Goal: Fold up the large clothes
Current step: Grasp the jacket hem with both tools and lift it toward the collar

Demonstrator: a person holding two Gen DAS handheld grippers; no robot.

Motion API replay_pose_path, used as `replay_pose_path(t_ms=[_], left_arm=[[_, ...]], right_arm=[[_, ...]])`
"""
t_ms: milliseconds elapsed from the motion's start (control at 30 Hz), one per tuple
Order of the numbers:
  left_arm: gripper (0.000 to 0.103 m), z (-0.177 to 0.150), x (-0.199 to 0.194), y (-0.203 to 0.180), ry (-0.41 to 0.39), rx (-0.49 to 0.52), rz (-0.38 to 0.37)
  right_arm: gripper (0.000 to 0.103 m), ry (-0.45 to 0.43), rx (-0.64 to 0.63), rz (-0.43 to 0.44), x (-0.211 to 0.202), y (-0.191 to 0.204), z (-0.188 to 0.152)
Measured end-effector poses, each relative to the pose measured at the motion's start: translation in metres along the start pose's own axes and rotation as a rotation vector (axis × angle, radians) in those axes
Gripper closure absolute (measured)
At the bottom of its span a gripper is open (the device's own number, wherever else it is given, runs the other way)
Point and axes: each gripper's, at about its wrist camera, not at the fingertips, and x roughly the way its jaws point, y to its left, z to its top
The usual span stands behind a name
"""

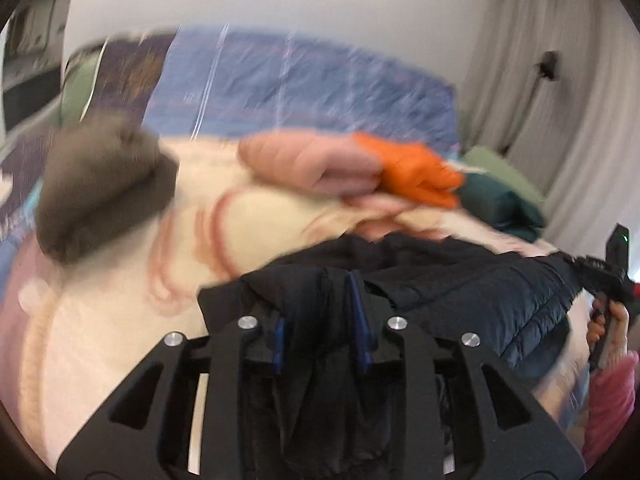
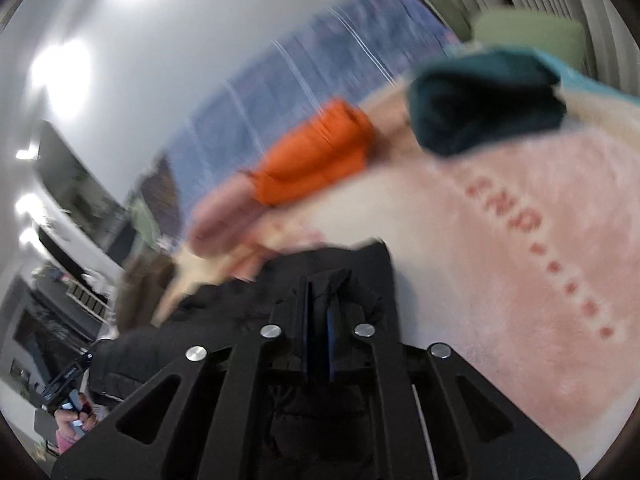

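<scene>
A black quilted puffer jacket (image 1: 472, 280) hangs stretched between my two grippers above a bed. My left gripper (image 1: 320, 320) is shut on one edge of the jacket, with cloth bunched between its blue pads. My right gripper (image 2: 318, 320) is shut on another edge of the jacket (image 2: 224, 320). The right gripper also shows at the right edge of the left wrist view (image 1: 604, 276), held by a hand. Both views are blurred by motion.
The bed carries a cream and pink blanket (image 2: 520, 240) with red lettering. On it lie folded clothes: a brown bundle (image 1: 104, 184), a pink jacket (image 1: 312, 160), an orange jacket (image 2: 316, 156), a dark teal one (image 2: 484, 100). A blue quilt (image 1: 304, 84) lies behind; curtains (image 1: 560, 60) hang at the right.
</scene>
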Motion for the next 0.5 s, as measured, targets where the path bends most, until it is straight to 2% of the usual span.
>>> replay_pose_path(t_ms=[67, 133, 200, 267, 300, 333, 367, 433, 500], left_arm=[[0.067, -0.002, 0.016, 0.012, 0.043, -0.052, -0.012], [0.063, -0.003, 0.014, 0.022, 0.046, -0.084, -0.055], [0.055, 0.000, 0.002, 0.026, 0.036, -0.080, -0.080], [0.040, 0.007, -0.021, 0.029, -0.006, -0.064, -0.069], [0.024, 0.009, -0.031, 0.028, -0.041, -0.060, -0.038], [0.022, 0.012, -0.047, 0.028, -0.107, -0.046, 0.016], [0.022, 0.014, -0.057, 0.028, -0.144, -0.027, 0.035], [0.022, 0.012, -0.077, 0.028, -0.189, 0.000, 0.055], [0.022, 0.003, -0.088, 0.021, -0.190, 0.053, 0.055]], right_arm=[[0.077, -0.004, 0.022, 0.014, 0.002, -0.005, -0.002], [0.041, -0.054, 0.000, 0.017, -0.018, -0.003, -0.001], [0.038, -0.128, -0.071, -0.020, -0.041, 0.004, 0.001], [0.032, -0.188, -0.192, -0.061, -0.066, 0.016, 0.000], [0.027, -0.206, -0.264, -0.081, -0.076, 0.024, -0.005], [0.025, -0.207, -0.306, -0.090, -0.079, 0.028, -0.008], [0.023, -0.195, -0.387, -0.105, -0.082, 0.034, -0.017], [0.020, -0.146, -0.550, -0.164, -0.076, 0.043, -0.038], [0.021, -0.098, -0.652, -0.233, -0.067, 0.046, -0.058]])
